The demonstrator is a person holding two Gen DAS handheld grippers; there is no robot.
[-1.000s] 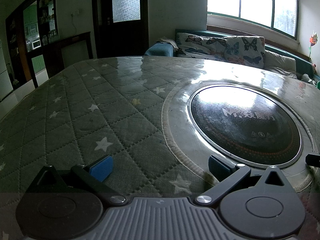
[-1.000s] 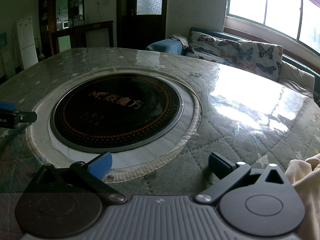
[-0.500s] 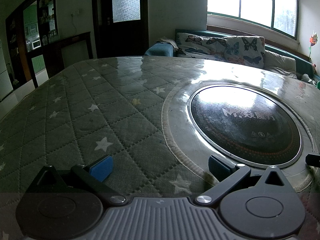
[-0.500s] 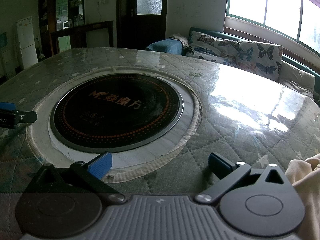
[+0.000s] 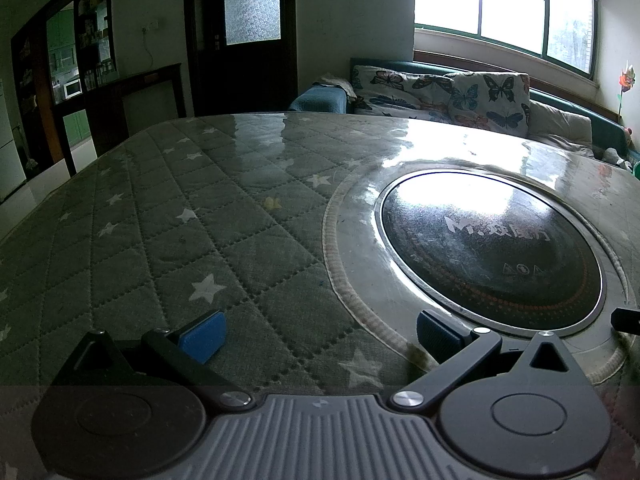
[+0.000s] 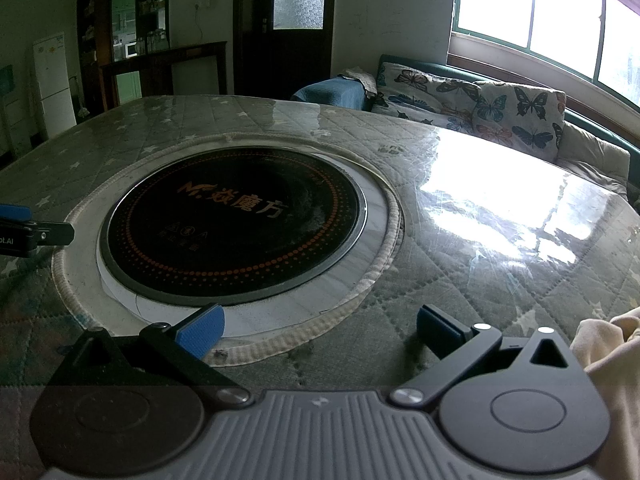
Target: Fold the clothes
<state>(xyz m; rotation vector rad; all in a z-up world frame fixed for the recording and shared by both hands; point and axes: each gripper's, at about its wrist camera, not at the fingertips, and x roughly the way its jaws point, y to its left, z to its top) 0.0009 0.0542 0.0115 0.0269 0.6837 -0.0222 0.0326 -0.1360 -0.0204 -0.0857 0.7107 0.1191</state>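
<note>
Item: left gripper (image 5: pixel 320 334), black linkage with blue pads (image 5: pixel 202 336), jaws spread wide and holding nothing, poised low over the table (image 5: pixel 160 240); its tip also showed at the left edge of the right wrist view (image 6: pixel 24 230). Item: right gripper (image 6: pixel 320 332), same build, blue pads (image 6: pixel 200 330) likewise set wide apart and empty, positioned just beside the near rim of the cooktop; a sliver of it appeared at the right edge of the left wrist view (image 5: pixel 626 319). Item: table, large, covered by a grey-green quilted cloth with white stars under a glossy clear sheet that reflected the window (image 6: pixel 560 12). Item: cooktop (image 6: pixel 232 224), round, black glass with a ring of orange dots and printed lettering, set into the table inside a pale circular border; it lay between the two grippers, ahead and to the right of the left one, ahead and to the left of the right one. Item: garment (image 6: pixel 612 360), cream-coloured, crumpled, lying at the lower right edge of the right wrist view, just beside the right gripper's body; whether it touched the gripper could not be told, and it was outside the left wrist view. Background: sofa with butterfly-print cushions (image 5: pixel 460 96) below the window, dark door (image 5: pixel 244 36), shelving (image 6: pixel 136 20), white refrigerator (image 6: pixel 52 84).
</note>
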